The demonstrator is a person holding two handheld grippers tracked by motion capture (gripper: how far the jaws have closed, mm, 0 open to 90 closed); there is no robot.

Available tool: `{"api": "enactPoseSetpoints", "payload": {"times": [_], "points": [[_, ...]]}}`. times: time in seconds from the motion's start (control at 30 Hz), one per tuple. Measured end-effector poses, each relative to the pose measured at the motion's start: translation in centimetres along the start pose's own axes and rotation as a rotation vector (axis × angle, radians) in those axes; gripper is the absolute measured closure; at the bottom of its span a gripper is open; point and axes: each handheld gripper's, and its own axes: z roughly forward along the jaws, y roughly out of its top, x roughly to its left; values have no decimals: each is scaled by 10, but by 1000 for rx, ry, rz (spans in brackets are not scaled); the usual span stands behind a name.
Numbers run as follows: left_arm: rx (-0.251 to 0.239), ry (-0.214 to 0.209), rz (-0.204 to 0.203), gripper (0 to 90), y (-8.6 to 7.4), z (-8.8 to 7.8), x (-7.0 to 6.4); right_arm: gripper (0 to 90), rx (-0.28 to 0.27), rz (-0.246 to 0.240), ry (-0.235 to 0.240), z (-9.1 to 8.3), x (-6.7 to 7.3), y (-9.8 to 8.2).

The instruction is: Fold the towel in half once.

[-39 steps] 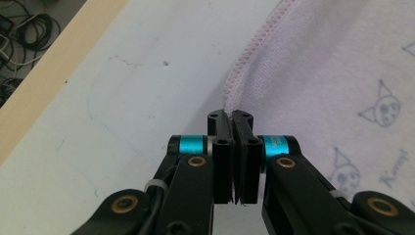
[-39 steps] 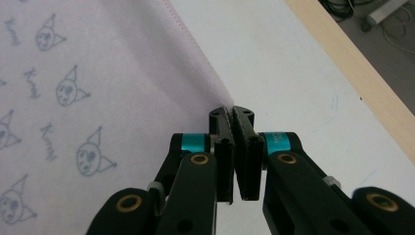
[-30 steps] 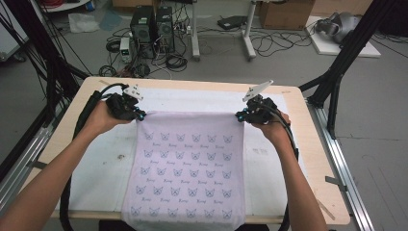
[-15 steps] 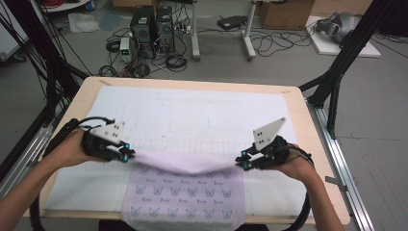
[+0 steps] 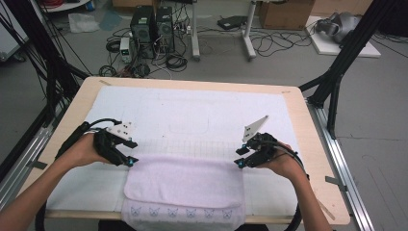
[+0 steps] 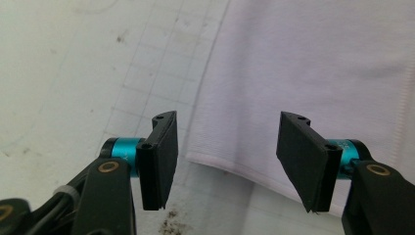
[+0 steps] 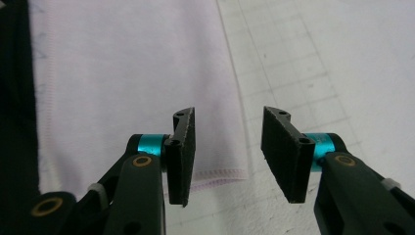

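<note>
Both jaws opened, cloth now folded

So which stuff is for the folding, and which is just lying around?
For the job:
- folded pale towel
- left tool, open
- right tool, open
- white mat

Just lying about:
- computer towers on the floor
- floor cables
- cardboard box

No text, label, brand or number can be read; the small print under the cat faces on the towel is too blurred.
</note>
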Motion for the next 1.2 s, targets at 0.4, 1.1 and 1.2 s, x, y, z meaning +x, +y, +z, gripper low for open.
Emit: {"api": "enactPoseSetpoints", "payload": {"times": [0.4, 1.1, 1.2], "points": [[102, -92, -79, 578, -2, 34, 13, 710, 273, 3, 12, 43, -9, 3], [0, 196, -120, 863, 32, -1, 46, 876, 153, -17, -337, 4, -36, 35], [-13, 253, -119, 864, 46, -8, 63, 877, 120, -1, -428, -3, -49, 44]]}}
